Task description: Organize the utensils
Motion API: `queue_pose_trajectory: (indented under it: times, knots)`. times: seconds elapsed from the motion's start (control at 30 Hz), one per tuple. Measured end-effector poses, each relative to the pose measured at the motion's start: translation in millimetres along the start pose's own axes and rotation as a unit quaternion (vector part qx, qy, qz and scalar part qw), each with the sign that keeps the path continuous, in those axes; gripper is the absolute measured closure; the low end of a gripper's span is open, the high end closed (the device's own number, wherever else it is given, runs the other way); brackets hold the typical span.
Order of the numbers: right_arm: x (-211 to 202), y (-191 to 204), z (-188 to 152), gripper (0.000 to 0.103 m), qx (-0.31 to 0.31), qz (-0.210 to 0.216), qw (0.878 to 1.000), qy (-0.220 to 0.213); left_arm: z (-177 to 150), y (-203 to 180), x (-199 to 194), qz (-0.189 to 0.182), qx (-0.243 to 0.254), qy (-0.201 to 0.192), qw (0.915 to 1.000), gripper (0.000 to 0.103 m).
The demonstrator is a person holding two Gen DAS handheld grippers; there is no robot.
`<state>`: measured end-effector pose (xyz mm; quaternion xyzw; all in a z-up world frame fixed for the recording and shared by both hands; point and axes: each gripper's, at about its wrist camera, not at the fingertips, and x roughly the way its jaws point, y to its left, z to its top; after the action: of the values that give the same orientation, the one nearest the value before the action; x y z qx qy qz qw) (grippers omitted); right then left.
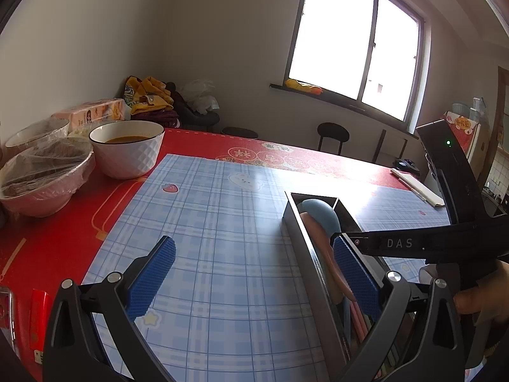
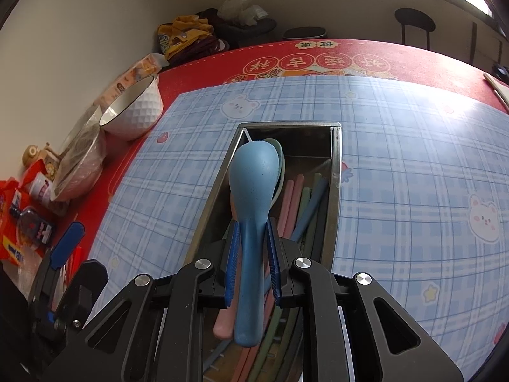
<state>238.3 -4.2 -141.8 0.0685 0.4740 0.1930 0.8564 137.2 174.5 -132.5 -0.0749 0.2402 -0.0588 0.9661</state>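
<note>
Surface [image 2: 397, 159] with a blue checked mat carries a long metal box [image 2: 334, 172] of pastel chopsticks [image 2: 291, 197] and spoons. Right gripper [image 2: 252, 267] is clamped on a blue spoon [image 2: 251, 191] above the box. Left gripper [image 1: 251, 273] hangs spread apart, empty, beside the box.

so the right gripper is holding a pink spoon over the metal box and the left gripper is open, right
Not quite: the spoon in the right gripper is blue, not pink, as the right wrist view shows. The rest stands: it is held over the metal box, and the left gripper is open.
</note>
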Motion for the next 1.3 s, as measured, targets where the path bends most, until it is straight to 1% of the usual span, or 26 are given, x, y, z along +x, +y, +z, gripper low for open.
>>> queue_pose_trajectory:
  times: [0.13, 0.57, 0.73, 0.83, 0.93, 0.97, 1.03, 1.07, 1.1, 1.17, 1.2, 1.27, 1.3]
  knots:
    - [-0.4, -2.0, -0.6, 0.085, 0.005, -0.001, 1.0, -0.001, -0.1, 0.6, 0.2, 0.001, -0.002, 0.0, 1.0, 0.006]
    - [-25.4, -8.4, -12.5, 0.085, -0.005, -0.005, 0.999, -0.035, 0.1, -0.4, 0.7, 0.0, 0.0, -0.001, 1.0, 0.006]
    - [-42.1, -16.8, -19.2, 0.085, -0.01, -0.008, 0.999, -0.05, -0.2, -7.1, -1.7, 0.006, 0.017, -0.007, 0.9998, 0.006]
    - [-57.2, -23.2, -23.0, 0.085, -0.022, -0.017, 0.998, -0.064, 0.1, -14.6, -2.5, 0.016, 0.036, -0.007, 0.9992, 0.006]
    - [-75.2, -31.1, -26.8, 0.085, -0.034, -0.026, 0.996, -0.082, 2.7, -21.0, -9.0, 0.024, 0.051, -0.017, 0.9983, 0.006]
    - [-81.5, -34.2, -28.0, 0.084, -0.038, -0.029, 0.995, -0.088, 4.6, -24.2, -12.0, 0.033, 0.057, -0.02, 0.9976, 0.006]
    - [-93.8, -40.6, -30.7, 0.076, -0.044, -0.033, 0.993, -0.101, 9.1, -29.6, -19.3, 0.055, 0.067, -0.031, 0.9957, 0.006]
    - [-100.4, -44.0, -32.3, 0.056, -0.045, -0.037, 0.992, -0.109, 11.4, -32.4, -23.6, 0.063, 0.071, -0.035, 0.9949, 0.006]
    - [-108.0, -47.4, -34.1, 0.041, -0.045, -0.038, 0.991, -0.121, 13.8, -35.0, -27.6, 0.069, 0.076, -0.038, 0.9941, 0.006]
    - [-121.7, -53.0, -36.5, 0.039, -0.05, -0.04, 0.988, -0.138, 18.3, -42.6, -35.8, 0.078, 0.087, -0.044, 0.9922, 0.006]
    - [-128.3, -55.9, -37.7, 0.031, -0.051, -0.04, 0.988, -0.143, 20.7, -46.5, -40.5, 0.082, 0.092, -0.047, 0.9913, 0.006]
    - [-143.0, -62.0, -41.0, 0.026, -0.047, -0.036, 0.986, -0.158, 25.0, -56.9, -51.3, 0.09, 0.102, -0.058, 0.9889, 0.006]
    - [-149.9, -65.2, -42.4, 0.023, -0.046, -0.036, 0.985, -0.163, 26.7, -63.5, -58.1, 0.096, 0.109, -0.07, 0.987, 0.006]
